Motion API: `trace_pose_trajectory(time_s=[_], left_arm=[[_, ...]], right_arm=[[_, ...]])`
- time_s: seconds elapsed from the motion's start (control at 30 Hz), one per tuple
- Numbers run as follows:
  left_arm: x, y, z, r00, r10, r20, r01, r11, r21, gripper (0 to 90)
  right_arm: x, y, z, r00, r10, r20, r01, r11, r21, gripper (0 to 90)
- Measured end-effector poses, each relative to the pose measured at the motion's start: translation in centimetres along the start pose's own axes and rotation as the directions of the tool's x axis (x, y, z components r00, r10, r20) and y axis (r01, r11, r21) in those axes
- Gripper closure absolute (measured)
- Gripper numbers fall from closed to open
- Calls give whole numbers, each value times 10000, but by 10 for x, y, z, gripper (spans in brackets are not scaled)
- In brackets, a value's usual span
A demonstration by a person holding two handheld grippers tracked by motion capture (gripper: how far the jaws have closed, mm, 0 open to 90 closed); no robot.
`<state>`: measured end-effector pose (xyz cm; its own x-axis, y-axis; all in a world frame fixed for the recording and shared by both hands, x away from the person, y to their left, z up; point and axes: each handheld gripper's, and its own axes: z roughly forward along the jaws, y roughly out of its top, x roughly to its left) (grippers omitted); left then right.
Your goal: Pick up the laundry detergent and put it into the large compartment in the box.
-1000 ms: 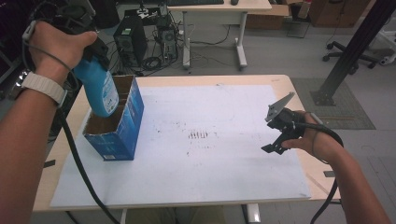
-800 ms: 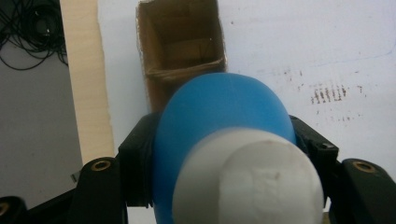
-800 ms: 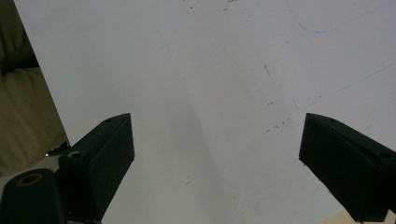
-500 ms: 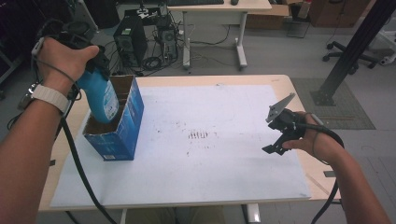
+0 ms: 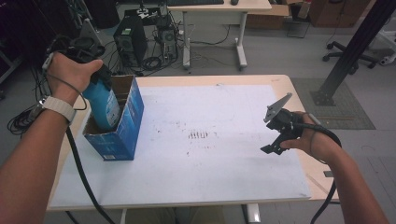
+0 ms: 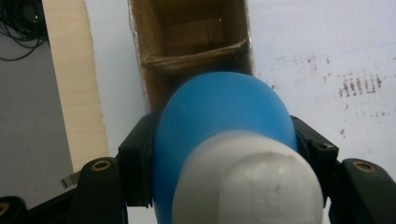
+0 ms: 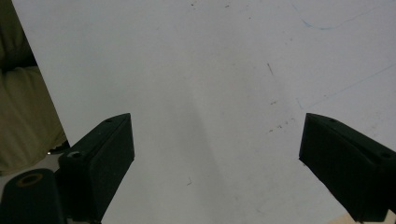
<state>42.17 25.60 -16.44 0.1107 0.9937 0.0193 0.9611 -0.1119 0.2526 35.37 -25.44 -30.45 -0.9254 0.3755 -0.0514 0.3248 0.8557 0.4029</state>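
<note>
High view, looking down on the table (image 5: 224,80), whose top is covered by a white sheet (image 5: 210,168) bearing faint dark smudges near its centre. Towards nine o'clock on the sheet stands an open blue cardboard box (image 5: 122,135), its brown inner walls exposed. The left gripper (image 5: 99,78), held in the person's left hand (image 5: 70,74), is clamped on a blue bottle (image 5: 103,105); the lower end of the bottle sits inside the mouth of the box, while its upper part leans out above the rim towards ten o'clock. A light band circles the left wrist, and a black cable hangs from the gripper past the table edge.

Left gripper view: both black jaws press against opposite flanks of the bottle (image 6: 224,140), its pale cap nearest the lens. Beyond it, at twelve o'clock, the brown interior of the box (image 6: 187,32) opens, with a folded flap lying across it.

At three o'clock in the high view the right gripper (image 5: 275,140) hovers above the sheet, well apart from the box, with a grey three-cornered plate on top. Right gripper view: the two jaws stand wide apart over the bare sheet (image 7: 210,70), nothing between them.
</note>
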Motion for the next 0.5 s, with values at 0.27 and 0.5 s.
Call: trace_pose_trajectory(time_s=[0.27,0.5], left_arm=[[3,-1,21,10000,0,6,0,9999,150,373],[3,-4,38,9999,100,-12,-100,9998,196,373]], right_arm=[[0,2,2,10000,-10,14,10,10000,6,107],[1,1,1,10000,5,19,-5,10000,22,106]])
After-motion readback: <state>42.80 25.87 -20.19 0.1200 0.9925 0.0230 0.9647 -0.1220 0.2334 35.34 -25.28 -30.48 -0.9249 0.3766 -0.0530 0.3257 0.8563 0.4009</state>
